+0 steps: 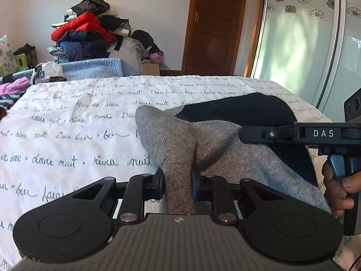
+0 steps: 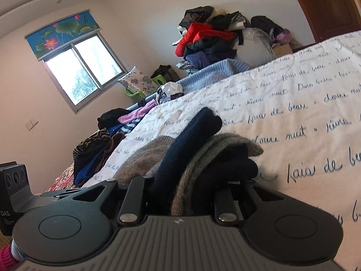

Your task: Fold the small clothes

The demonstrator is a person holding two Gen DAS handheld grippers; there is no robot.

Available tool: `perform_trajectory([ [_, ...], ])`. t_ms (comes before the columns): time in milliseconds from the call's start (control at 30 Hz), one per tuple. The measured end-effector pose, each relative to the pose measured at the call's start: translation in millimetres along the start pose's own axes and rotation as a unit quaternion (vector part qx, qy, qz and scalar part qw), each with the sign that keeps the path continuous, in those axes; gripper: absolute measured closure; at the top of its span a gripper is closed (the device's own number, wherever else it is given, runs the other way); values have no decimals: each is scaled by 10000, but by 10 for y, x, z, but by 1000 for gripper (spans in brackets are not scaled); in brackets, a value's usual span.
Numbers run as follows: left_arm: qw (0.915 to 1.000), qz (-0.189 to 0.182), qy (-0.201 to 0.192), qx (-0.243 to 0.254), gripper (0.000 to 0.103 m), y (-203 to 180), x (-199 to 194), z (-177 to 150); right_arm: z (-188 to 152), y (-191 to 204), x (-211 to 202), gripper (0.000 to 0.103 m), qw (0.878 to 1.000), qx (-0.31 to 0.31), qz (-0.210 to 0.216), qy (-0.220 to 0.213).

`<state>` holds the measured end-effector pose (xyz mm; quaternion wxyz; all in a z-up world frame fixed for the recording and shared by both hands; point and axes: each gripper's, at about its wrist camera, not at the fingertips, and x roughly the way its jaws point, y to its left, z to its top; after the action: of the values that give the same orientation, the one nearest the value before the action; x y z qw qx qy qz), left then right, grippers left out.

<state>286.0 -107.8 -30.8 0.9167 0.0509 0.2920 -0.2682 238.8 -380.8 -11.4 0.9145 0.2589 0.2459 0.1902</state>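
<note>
Script-printed white bed quilt [image 1: 79, 122] lying under a grey-and-black knitted garment [image 1: 209, 144].
Left claw [image 1: 178, 184] and right claw [image 2: 180, 194] are both pinching its folds.

My left gripper [image 1: 178, 184] sits at the near edge of the quilt [image 1: 79, 122], a bunched fold of the sock [image 1: 180, 149] between my jaws; my right gripper [image 1: 255, 135] comes in from the right, across the same sock; behind the quilt lies a blanket [image 1: 94, 67]; behind that, a clothes pile [image 1: 90, 33] against the wall; a door [image 1: 214, 27] stands right of the pile; loose garments [image 2: 108, 140] lie left of the quilt, below the window [image 2: 83, 72].
</note>
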Motion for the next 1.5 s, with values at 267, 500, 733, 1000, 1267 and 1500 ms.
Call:
perform_trajectory([
  [267,9979,102,585,-262,71,123,512,65,146,-202,347,78,9982,251,-465,285],
  [500,9985,404,362,83,46,92,202,-65,-14,-443,123,49,9884,771,-1287,244],
  [733,9982,261,274,467,25,25,-288,-381,-258,-74,-685,49,9973,-18,-726,61],
  [1000,9937,199,466,996,16,-103,-440,-799,-592,133,-666,76,9938,-595,-417,844],
  [1267,9958,746,389,350,21,246,-498,-763,-729,-168,-722,98,9885,1079,503,932],
  [1500,9951,864,261,392,25,228,-721,-727,-795,-160,-954,94,9902,780,-553,1015],
])
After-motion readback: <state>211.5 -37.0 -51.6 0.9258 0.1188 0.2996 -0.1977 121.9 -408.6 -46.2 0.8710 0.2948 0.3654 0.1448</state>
